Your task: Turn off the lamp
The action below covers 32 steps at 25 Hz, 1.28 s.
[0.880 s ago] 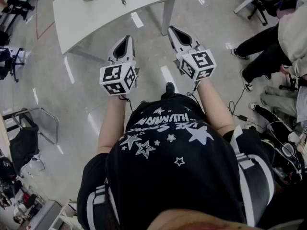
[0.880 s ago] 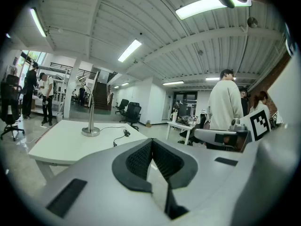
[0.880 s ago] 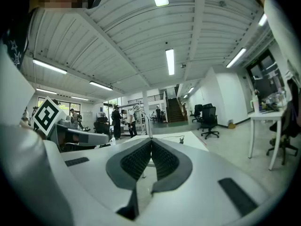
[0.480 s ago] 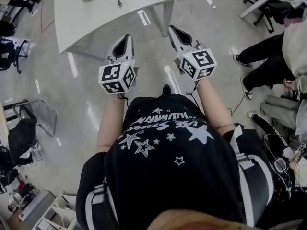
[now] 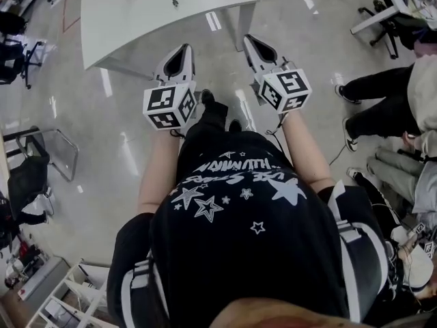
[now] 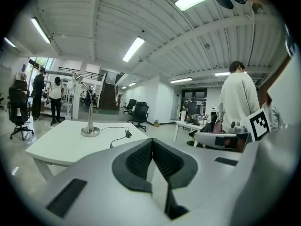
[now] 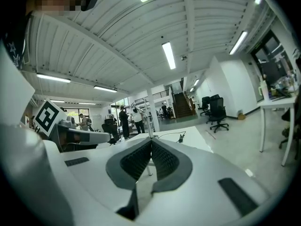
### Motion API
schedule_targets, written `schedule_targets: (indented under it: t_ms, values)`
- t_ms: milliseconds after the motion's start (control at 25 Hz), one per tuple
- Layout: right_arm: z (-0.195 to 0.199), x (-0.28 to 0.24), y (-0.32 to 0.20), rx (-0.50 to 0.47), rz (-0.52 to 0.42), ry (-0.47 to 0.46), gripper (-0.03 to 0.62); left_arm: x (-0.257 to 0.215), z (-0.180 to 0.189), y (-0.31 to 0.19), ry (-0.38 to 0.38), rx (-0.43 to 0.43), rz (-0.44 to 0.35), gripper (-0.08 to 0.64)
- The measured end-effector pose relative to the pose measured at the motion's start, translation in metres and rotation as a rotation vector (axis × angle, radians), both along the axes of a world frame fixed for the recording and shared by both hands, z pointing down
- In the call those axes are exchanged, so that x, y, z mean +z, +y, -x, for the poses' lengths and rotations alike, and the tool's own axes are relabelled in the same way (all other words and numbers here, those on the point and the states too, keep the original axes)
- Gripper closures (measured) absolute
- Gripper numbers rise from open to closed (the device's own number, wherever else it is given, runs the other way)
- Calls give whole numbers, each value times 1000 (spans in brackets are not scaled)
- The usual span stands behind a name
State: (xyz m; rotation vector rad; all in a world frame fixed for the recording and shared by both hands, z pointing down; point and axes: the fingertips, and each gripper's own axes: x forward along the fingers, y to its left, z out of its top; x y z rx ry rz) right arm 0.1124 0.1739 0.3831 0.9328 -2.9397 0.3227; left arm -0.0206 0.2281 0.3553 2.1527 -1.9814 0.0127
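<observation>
My left gripper has its ribbed pads pressed together, with nothing between them. Ahead of the tips and to their left I see a white table. It bears the lamp, upright on a round base, and a cable trailing from that base. Right of the tips lies the right gripper. Beyond it stands a person in a white top.

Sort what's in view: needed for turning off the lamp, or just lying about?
For the job: lamp; its cord, with a small black block on it; white table under it; left gripper and right gripper, both shut and empty.
Lying about: black office chairs; bystander in white top.
</observation>
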Motion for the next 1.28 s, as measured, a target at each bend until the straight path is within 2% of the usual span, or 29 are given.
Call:
schedule_targets:
  t_ms: [200, 600, 1280]
  values:
    - [1, 8, -26, 12, 4, 21, 586, 8, 2, -34, 10, 21, 2, 549]
    - [13, -3, -112, 44, -2, 27, 586, 5, 11, -134, 14, 75, 2, 549]
    - [82, -2, -233, 108, 30, 46, 586, 19, 73, -257, 52, 149, 39, 549]
